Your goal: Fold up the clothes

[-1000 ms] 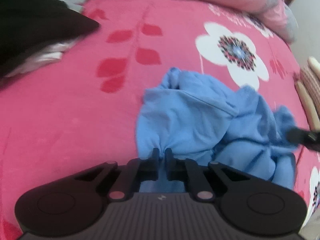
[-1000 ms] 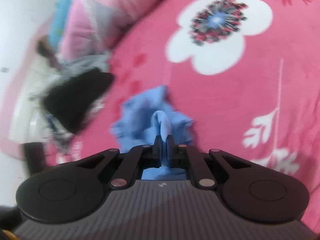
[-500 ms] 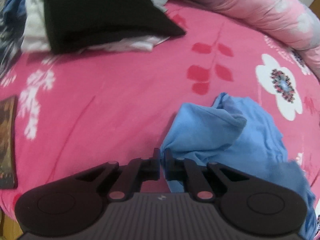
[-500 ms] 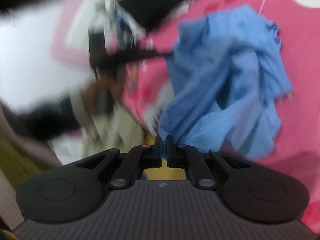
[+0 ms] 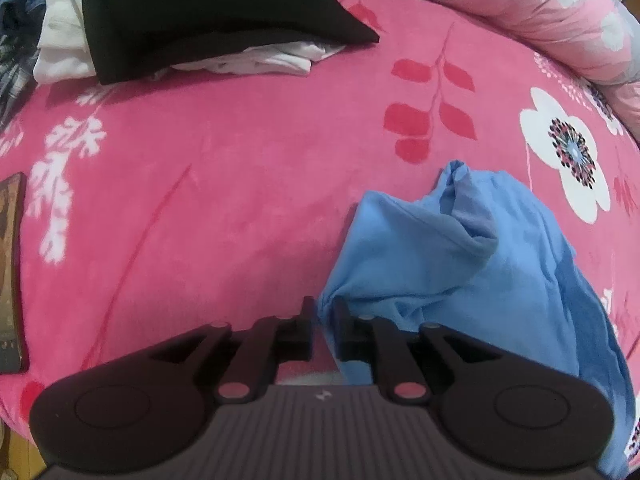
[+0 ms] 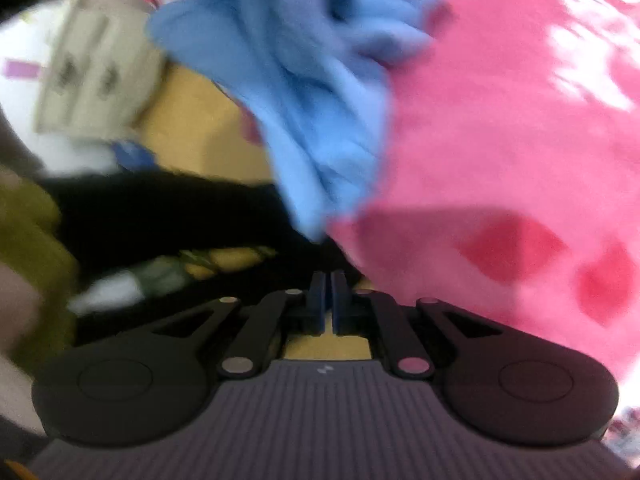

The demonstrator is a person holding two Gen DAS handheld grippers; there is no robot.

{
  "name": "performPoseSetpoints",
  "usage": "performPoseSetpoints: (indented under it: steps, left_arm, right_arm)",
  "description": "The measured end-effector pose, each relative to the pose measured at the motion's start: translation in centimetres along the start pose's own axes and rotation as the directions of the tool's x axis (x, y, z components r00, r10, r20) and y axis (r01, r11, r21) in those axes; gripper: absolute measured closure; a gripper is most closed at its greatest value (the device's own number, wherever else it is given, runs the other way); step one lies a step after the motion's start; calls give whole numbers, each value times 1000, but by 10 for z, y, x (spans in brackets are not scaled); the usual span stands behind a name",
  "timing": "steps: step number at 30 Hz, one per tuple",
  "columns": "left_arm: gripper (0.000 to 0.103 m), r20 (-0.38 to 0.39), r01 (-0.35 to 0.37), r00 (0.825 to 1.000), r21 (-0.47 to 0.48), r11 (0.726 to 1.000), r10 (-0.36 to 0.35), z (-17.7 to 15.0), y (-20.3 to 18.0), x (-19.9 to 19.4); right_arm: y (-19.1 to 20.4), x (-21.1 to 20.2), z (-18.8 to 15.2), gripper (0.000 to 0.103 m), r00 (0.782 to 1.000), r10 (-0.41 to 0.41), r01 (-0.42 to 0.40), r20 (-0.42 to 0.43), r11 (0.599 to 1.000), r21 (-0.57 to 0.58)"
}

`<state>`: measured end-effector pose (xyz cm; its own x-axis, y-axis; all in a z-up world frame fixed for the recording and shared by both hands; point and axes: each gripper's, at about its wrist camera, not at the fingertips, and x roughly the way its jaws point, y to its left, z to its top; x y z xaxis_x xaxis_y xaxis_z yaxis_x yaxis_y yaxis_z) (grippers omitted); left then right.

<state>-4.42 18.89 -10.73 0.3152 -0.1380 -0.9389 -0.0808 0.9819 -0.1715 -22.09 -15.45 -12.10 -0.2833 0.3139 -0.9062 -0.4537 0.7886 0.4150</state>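
A crumpled blue garment [image 5: 460,272] lies on the pink flowered bed cover [image 5: 220,200], its right part draping over the bed's edge. My left gripper [image 5: 325,308] stands at the garment's left corner. Its jaws are opening; the corner sits loosely between them against the right finger, and pink shows in the gap. The right wrist view is blurred: the blue garment [image 6: 304,80] tapers to a point just ahead of my right gripper [image 6: 326,280], which is shut. I see no cloth between its fingers.
A black garment [image 5: 180,12] on white clothes [image 5: 64,40] is piled at the back left, with a pink quilt [image 5: 520,8] along the back. A dark flat object [image 5: 10,272] lies at the left edge. Beyond the bed's edge are a yellow floor [image 6: 192,128] and a beige box [image 6: 92,72].
My left gripper dragged the garment's corner leftward, then its jaws parted a little. My right gripper, which held a blue fold, rolled and swung to the bed's edge.
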Motion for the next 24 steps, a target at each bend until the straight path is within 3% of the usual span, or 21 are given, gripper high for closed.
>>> performPoseSetpoints:
  steps: [2, 3, 5, 6, 8, 10, 11, 13, 14, 15, 17, 18, 19, 20, 24]
  left_arm:
    - [74, 19, 7, 1000, 8, 1000, -7, -1, 2, -10]
    - [71, 35, 10, 999, 12, 1000, -10, -2, 2, -17]
    - [62, 63, 21, 998, 26, 999, -22, -2, 2, -30]
    - [61, 70, 33, 997, 29, 999, -35, -2, 1, -34]
    - [60, 82, 68, 994, 38, 997, -71, -1, -2, -43]
    - [55, 78, 116, 990, 50, 992, -119, 1, -12, -48]
    - [53, 71, 153, 985, 54, 987, -156, 1, -18, -50]
    - [48, 47, 232, 971, 55, 971, -235, 2, -30, -49]
    - [45, 23, 277, 960, 53, 959, -279, 3, -36, -47]
    - [44, 1, 315, 949, 48, 948, -315, 3, -43, -44]
    - [41, -45, 383, 923, 14, 924, -382, 2, -52, -35]
    - [41, -71, 418, 906, -12, 908, -418, 2, -57, -30]
    - [40, -98, 449, 888, -36, 893, -450, 2, -61, -24]
    - [40, -126, 480, 867, -53, 875, -483, 2, -66, -19]
    - [36, -174, 541, 819, -81, 837, -547, 6, -77, -6]
  right_arm:
    - [-14, -14, -9, 102, 997, -70, 68, 18, 996, 56]
    - [-23, -23, -12, 102, 995, -89, 84, 41, 991, 102]
    - [-40, -49, -11, 99, 981, -74, 32, 180, 973, 227]
    - [-48, -63, -10, 98, 963, -69, -9, 261, 958, 288]
    - [-61, -87, -4, 97, 909, -59, -111, 414, 921, 374]
    - [-66, -99, 15, 91, 839, -7, -237, 544, 895, 377]
    - [-67, -101, 26, 84, 804, 18, -292, 594, 883, 368]
    - [-67, -100, 51, 44, 744, 69, -382, 665, 861, 337]
    - [-67, -97, 64, 40, 725, 82, -404, 684, 855, 325]
    - [-66, -92, 76, 39, 724, 81, -401, 685, 858, 322]
    - [-62, -77, 101, 40, 754, 32, -338, 656, 875, 346]
    - [-59, -69, 109, 53, 768, 14, -313, 640, 881, 355]
    - [-58, -63, 113, 89, 776, 11, -302, 630, 884, 357]
    - [-55, -58, 115, 99, 778, 16, -298, 628, 889, 347]
    - [-21, -59, 118, 100, 747, 94, -290, 658, 937, 196]
